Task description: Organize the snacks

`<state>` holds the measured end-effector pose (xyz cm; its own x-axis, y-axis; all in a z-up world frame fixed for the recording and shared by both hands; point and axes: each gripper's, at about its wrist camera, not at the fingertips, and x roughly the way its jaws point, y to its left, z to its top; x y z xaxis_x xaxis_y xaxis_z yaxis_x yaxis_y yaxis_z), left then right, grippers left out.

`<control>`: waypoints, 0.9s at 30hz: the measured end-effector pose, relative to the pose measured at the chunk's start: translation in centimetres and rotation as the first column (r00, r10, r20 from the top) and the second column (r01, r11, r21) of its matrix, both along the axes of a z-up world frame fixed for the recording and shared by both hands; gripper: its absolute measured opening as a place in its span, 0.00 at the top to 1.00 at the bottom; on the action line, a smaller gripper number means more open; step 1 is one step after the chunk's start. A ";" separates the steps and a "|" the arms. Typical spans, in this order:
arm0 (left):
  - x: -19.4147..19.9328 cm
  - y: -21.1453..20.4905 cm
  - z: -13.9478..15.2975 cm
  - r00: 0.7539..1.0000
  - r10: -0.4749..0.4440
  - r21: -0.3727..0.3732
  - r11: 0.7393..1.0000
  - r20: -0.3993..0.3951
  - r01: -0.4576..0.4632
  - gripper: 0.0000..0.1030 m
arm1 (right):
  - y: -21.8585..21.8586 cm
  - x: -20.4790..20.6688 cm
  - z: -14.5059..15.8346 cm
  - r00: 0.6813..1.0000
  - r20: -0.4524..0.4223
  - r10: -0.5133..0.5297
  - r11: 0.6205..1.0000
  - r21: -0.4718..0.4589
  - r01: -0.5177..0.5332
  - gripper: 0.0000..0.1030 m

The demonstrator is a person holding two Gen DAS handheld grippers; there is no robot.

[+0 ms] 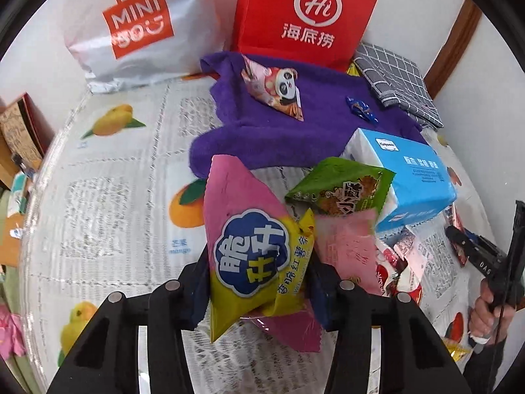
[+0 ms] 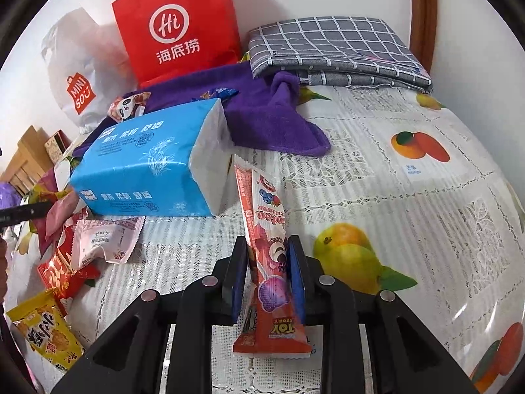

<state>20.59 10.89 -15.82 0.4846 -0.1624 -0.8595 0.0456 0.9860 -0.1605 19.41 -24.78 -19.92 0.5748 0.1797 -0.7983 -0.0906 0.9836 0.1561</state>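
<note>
Left tool (image 1: 257, 282): you are pinching the pink and yellow packet (image 1: 249, 249) between its closed-in pads, holding it above the surface (image 1: 108, 203); large characters in a blue cloud badge are facing the left wrist camera.
Right tool (image 2: 267, 279): you are gripping the long red stick pack (image 2: 265, 256) near its lower end, jaws narrowed onto it; "TOY STORY" is reading upside down at the bottom.
Tissue pack (image 2: 144, 164): blue, lying near the middle of the surface, carrying white Chinese print.
Green packet (image 1: 341, 193): leaning against the tissue pack.
Panda packet (image 1: 275, 88): lying on the purple towel (image 1: 288, 131).
Red bag (image 1: 305, 13): standing at the back, showing "Hi" and 海底捞.
White bag (image 1: 137, 29): beside it, showing "MINISO".
Yellow packet (image 2: 46, 331): lying at the near left edge in the right wrist view.
</note>
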 end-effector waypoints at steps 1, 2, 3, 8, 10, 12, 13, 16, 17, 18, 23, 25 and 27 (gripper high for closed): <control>-0.2 0.2 0.3 1.000 0.003 0.001 1.000 0.004 -0.003 0.54 | -0.1 0.1 0.0 1.000 -0.001 0.000 1.000 0.004 0.000 0.76; -0.3 0.3 0.6 1.000 0.005 -0.004 1.000 0.006 -0.005 0.54 | -0.1 0.1 0.1 1.000 -0.001 -0.001 1.000 0.007 0.001 0.76; -0.6 0.6 0.9 1.000 0.007 -0.015 1.000 0.011 -0.007 0.54 | -0.1 0.2 0.1 1.000 -0.002 -0.001 1.000 0.004 0.001 0.76; -1.5 1.5 1.8 0.999 0.025 -0.022 0.999 0.033 -0.025 0.54 | 0.0 0.3 0.2 1.000 -0.003 -0.004 1.000 -0.008 0.004 0.78; -2.3 1.6 2.3 0.999 0.023 -0.023 1.000 0.049 -0.022 0.54 | -0.1 0.3 0.3 1.000 -0.003 -0.011 1.000 -0.002 0.011 0.80; -2.9 1.8 2.9 0.998 0.025 -0.016 1.000 0.059 -0.024 0.54 | -0.2 0.1 0.4 1.000 -0.003 -0.019 1.000 0.003 0.019 0.82; -3.3 1.9 3.2 0.997 0.029 -0.014 1.000 0.069 -0.028 0.54 | -0.2 -0.1 0.5 1.000 -0.006 -0.019 1.000 0.002 0.019 0.82; -4.2 2.2 4.3 0.994 0.034 -0.007 0.999 0.103 -0.033 0.54 | 0.2 -1.0 1.2 1.000 -0.019 -0.005 1.000 0.018 0.005 0.83; -4.3 2.3 4.6 0.993 0.038 -0.006 0.999 0.107 -0.037 0.54 | 0.4 -1.3 1.6 1.000 -0.015 0.001 1.000 0.017 0.000 0.83; -4.4 2.3 5.0 0.993 0.041 -0.008 0.999 0.111 -0.040 0.54 | 0.7 -1.6 2.3 1.000 -0.006 0.005 1.000 0.007 -0.005 0.83; -4.9 1.8 6.6 0.991 0.019 -0.057 0.998 0.136 -0.011 0.54 | 1.8 -3.0 6.3 0.999 0.044 0.014 1.000 0.010 -0.014 0.83; -5.0 1.3 7.4 0.989 0.011 -0.064 0.998 0.148 -0.002 0.54 | 2.4 -3.4 7.9 0.998 0.063 0.024 1.000 0.017 -0.026 0.83; -5.1 0.8 8.2 0.986 0.001 -0.073 0.997 0.164 0.011 0.54 | 3.0 -3.5 9.2 0.997 0.076 0.027 1.000 0.004 -0.028 0.83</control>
